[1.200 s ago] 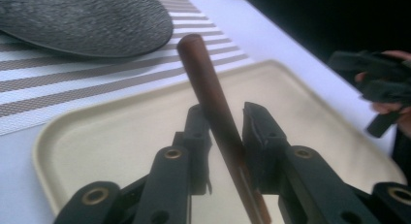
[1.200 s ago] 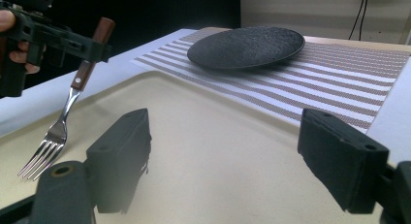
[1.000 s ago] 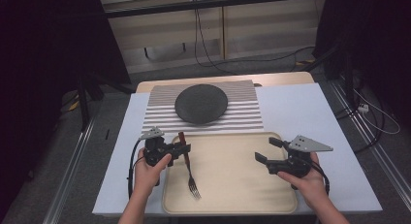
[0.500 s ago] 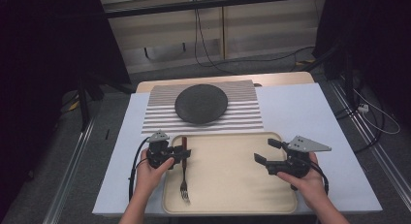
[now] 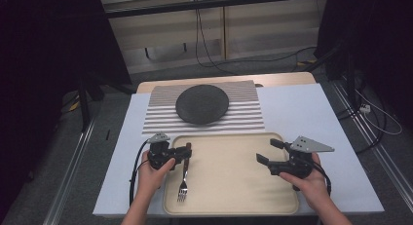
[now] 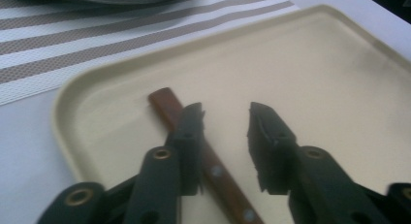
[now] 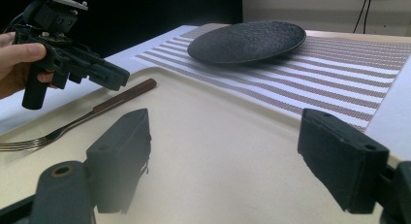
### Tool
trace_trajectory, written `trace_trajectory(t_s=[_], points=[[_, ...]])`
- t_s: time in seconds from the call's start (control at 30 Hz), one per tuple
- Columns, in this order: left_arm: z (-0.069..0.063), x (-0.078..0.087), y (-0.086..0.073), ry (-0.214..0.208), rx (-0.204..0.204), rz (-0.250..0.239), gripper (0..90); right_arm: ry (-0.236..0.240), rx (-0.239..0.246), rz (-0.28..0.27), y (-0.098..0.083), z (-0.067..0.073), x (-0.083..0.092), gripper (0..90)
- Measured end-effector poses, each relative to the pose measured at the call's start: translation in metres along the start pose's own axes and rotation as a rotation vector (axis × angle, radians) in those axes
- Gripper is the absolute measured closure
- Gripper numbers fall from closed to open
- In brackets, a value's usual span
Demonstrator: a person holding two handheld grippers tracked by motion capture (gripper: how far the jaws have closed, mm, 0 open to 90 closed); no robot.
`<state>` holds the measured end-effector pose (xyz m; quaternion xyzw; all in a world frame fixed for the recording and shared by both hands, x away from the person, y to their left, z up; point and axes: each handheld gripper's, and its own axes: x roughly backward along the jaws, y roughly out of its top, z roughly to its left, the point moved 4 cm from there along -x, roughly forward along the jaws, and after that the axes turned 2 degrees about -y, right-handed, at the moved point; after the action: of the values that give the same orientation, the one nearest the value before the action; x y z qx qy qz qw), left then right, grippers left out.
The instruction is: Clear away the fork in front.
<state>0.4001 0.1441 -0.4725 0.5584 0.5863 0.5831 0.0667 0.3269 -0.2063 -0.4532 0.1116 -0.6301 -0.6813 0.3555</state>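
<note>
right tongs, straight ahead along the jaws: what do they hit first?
Probably the far rim of the beige tray, then the striped mat. The bare tray floor lies between the open right tongs and that rim; depth is hard to judge.

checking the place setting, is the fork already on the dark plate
No, the fork lies on the beige tray, while the dark plate sits bare on the striped mat.

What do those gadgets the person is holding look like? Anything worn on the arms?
The left gripper and the right gripper are black, pistol-shaped hand tools with two blocky black jaws. Each carries a grey three-cornered plate on top and trails a black cable looping back past the wrist. In the gripper views, round metal rivets show at the jaw pivots. The forearms show no sleeves.
</note>
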Motion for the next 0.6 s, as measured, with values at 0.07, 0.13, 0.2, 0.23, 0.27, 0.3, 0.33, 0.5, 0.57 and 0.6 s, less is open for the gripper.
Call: trace_trajectory(t_s=[0.07, 0.13, 0.2, 0.23, 0.27, 0.3, 0.33, 0.5, 0.57, 0.6], points=[[-0.0034, -0.0032, -0.0017, -0.022, -0.011, 0.018, 74.2, -0.001, 0.000, -0.001, -0.0001, 0.0000, 0.0001, 19.2], [-0.0045, -0.0052, -0.0038, -0.011, -0.028, 0.041, 76.5, -0.002, 0.002, 0.000, -0.0001, 0.0001, 0.0003, 19.1], [-0.0041, -0.0057, -0.0048, -0.006, -0.030, 0.041, 77.6, -0.002, 0.003, -0.001, 0.0001, 0.0000, 0.0007, 19.2], [-0.0042, -0.0054, -0.0048, -0.004, -0.035, 0.041, 77.6, -0.004, 0.005, -0.001, 0.0001, -0.0001, 0.0007, 19.2], [-0.0044, -0.0050, -0.0047, -0.005, -0.038, 0.043, 77.6, -0.002, 0.005, 0.000, 0.0000, -0.0001, 0.0008, 19.2], [-0.0048, -0.0052, -0.0048, -0.003, -0.041, 0.042, 77.6, -0.002, 0.005, -0.001, -0.0001, -0.0002, 0.0008, 19.2], [-0.0047, -0.0052, -0.0051, -0.002, -0.043, 0.044, 77.6, -0.003, 0.006, 0.000, -0.0001, -0.0002, 0.0009, 19.2], [-0.0056, -0.0036, -0.0032, -0.014, -0.042, 0.026, 77.6, -0.002, 0.010, 0.001, 0.0000, 0.0000, 0.0007, 19.1], [-0.0051, -0.0010, -0.0020, -0.010, -0.040, 0.013, 75.3, -0.001, 0.012, 0.002, -0.0001, 0.0000, 0.0003, 19.0], [-0.0049, 0.0009, -0.0016, -0.010, -0.036, 0.005, 72.9, -0.001, 0.012, 0.003, -0.0003, -0.0001, 0.0001, 19.0]])
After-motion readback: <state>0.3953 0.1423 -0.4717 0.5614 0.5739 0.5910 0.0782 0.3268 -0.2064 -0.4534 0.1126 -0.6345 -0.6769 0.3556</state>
